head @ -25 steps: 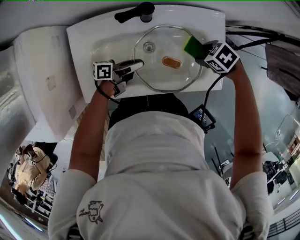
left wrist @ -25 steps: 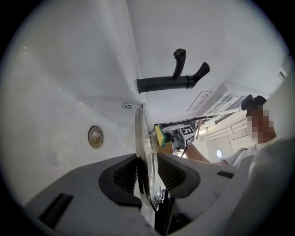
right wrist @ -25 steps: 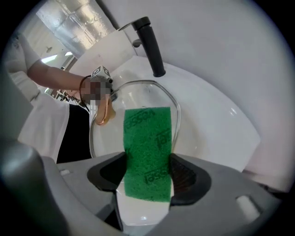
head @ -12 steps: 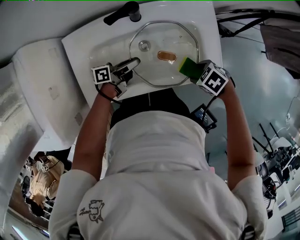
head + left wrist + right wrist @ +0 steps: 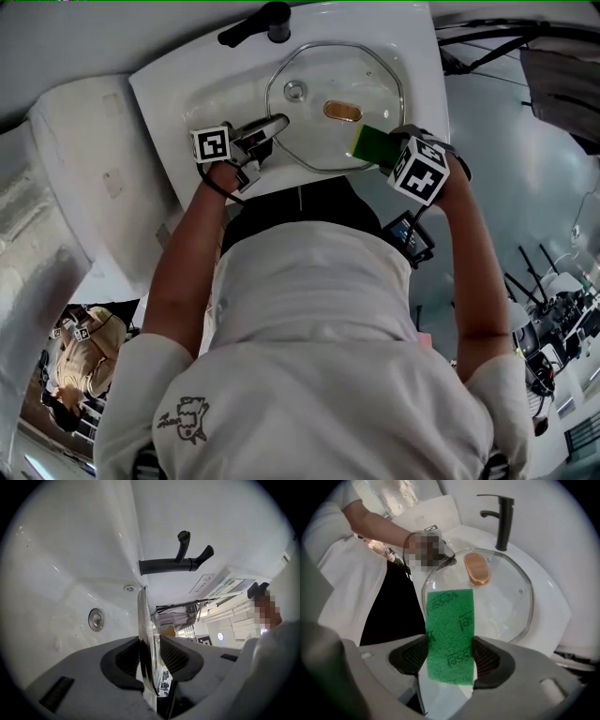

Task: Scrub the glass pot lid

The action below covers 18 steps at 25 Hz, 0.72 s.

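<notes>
Your left gripper [image 5: 274, 125] is clamped on the left rim of the glass pot lid [image 5: 328, 80], which sits over the basin of the white sink [image 5: 164, 94]. Your right gripper [image 5: 382, 152] grips a green scouring sponge [image 5: 370, 142] at the lid's near right edge, seemingly touching the glass.

The green scouring pad [image 5: 450, 634], centre of the right gripper view, carries repeated dark print, upside down, reading roughly "vesse". The shirt emblem [image 5: 185, 419], lower left of the head view, has script too small to read.
</notes>
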Each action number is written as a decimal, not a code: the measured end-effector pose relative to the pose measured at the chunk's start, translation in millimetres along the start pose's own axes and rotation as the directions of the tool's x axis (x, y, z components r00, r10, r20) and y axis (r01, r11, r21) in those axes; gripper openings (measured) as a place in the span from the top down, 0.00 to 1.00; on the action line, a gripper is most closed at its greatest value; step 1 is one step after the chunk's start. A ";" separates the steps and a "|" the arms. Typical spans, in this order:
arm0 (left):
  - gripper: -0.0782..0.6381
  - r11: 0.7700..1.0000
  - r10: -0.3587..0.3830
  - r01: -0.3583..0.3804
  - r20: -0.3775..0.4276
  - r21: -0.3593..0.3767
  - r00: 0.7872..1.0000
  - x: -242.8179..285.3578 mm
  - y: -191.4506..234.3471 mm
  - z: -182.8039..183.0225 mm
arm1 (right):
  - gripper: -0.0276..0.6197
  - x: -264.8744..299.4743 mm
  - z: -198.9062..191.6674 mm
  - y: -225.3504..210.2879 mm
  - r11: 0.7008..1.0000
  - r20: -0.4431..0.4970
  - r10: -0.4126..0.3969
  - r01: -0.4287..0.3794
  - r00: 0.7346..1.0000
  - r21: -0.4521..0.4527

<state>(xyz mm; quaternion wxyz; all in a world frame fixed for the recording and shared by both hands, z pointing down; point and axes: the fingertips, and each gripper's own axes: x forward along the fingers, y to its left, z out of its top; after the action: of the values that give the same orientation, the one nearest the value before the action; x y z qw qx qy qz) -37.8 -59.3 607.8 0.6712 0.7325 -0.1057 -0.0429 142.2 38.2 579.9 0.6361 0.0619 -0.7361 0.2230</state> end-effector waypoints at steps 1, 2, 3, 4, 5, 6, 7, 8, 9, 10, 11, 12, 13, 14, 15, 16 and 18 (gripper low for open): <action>0.73 1.000 -0.003 0.003 -0.002 -0.005 1.000 0.1 0.3 -0.8 | 0.51 2.4 9.0 6.8 0.999 -0.004 0.008 -0.009 1.000 -0.032; 0.73 1.000 -0.007 0.007 -0.002 -0.007 1.000 -0.2 0.6 -1.8 | 0.51 6.5 18.7 16.3 0.998 -0.006 0.020 -0.020 1.000 -0.065; 0.73 1.000 -0.010 0.010 -0.004 -0.007 1.000 -0.4 0.8 -2.6 | 0.51 11.2 29.3 26.2 0.995 -0.005 0.027 -0.027 1.000 -0.095; 0.73 1.000 -0.016 0.016 -0.006 -0.006 1.000 -0.2 0.9 -3.3 | 0.51 15.6 40.6 34.3 0.992 0.000 0.025 -0.025 1.000 -0.122; 0.73 1.000 -0.022 0.022 -0.009 -0.007 1.000 0.5 0.8 -3.4 | 0.51 19.6 52.2 39.3 0.989 0.004 0.011 -0.010 1.000 -0.146; 0.73 1.000 -0.027 0.026 -0.012 -0.008 1.000 1.1 0.8 -3.2 | 0.51 23.4 63.3 41.3 0.986 0.003 -0.014 0.014 1.000 -0.167; 0.73 1.000 -0.027 0.027 -0.016 -0.008 1.000 1.3 0.7 -2.8 | 0.51 26.8 73.6 42.1 0.982 0.000 -0.041 0.040 0.999 -0.186; 0.73 1.000 -0.023 0.023 -0.020 -0.007 1.000 1.1 0.5 -2.6 | 0.51 29.0 83.8 43.0 0.978 0.000 -0.064 0.063 0.998 -0.199; 0.73 1.000 -0.017 0.017 -0.024 -0.006 1.000 0.6 0.3 -2.7 | 0.51 29.8 94.9 44.8 0.975 0.010 -0.081 0.081 0.997 -0.205; 0.73 1.000 -0.014 0.014 -0.026 -0.006 1.000 0.3 0.2 -3.0 | 0.51 30.0 106.7 47.1 0.974 0.027 -0.094 0.097 0.995 -0.204; 0.73 1.000 -0.018 0.018 -0.026 -0.007 1.000 0.3 -0.1 -3.2 | 0.51 31.0 117.7 49.4 0.972 0.039 -0.109 0.115 0.993 -0.205; 0.73 1.000 -0.023 0.023 -0.026 -0.007 0.999 0.4 -0.3 -3.4 | 0.51 33.4 126.3 50.9 0.967 0.039 -0.133 0.138 0.990 -0.214; 0.73 1.000 -0.026 0.025 -0.026 -0.009 0.999 0.2 -0.3 -3.6 | 0.51 37.1 131.7 51.6 0.960 0.029 -0.162 0.164 0.986 -0.228; 0.73 1.000 -0.027 0.026 -0.027 -0.010 0.999 0.2 0.0 -3.9 | 0.51 40.9 134.1 51.6 0.952 0.017 -0.190 0.189 0.982 -0.240; 0.73 1.000 -0.028 0.027 -0.030 -0.010 0.999 0.4 0.3 -4.1 | 0.51 43.9 134.0 51.4 0.947 0.007 -0.213 0.209 0.977 -0.245; 0.73 1.000 -0.029 0.029 -0.033 -0.010 0.999 0.8 0.5 -3.9 | 0.51 45.5 131.8 51.4 0.945 0.002 -0.226 0.220 0.974 -0.241; 0.73 0.999 -0.033 0.033 -0.042 -0.011 0.999 1.1 0.5 -3.2 | 0.52 46.2 121.3 53.5 0.952 -0.004 -0.220 0.213 0.976 -0.220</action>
<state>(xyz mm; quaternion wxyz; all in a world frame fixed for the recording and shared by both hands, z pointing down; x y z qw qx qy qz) -36.1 -56.4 608.7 0.6763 0.7313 -0.0793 -0.0393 3.5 45.5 600.1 0.6699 0.0688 -0.7358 0.0706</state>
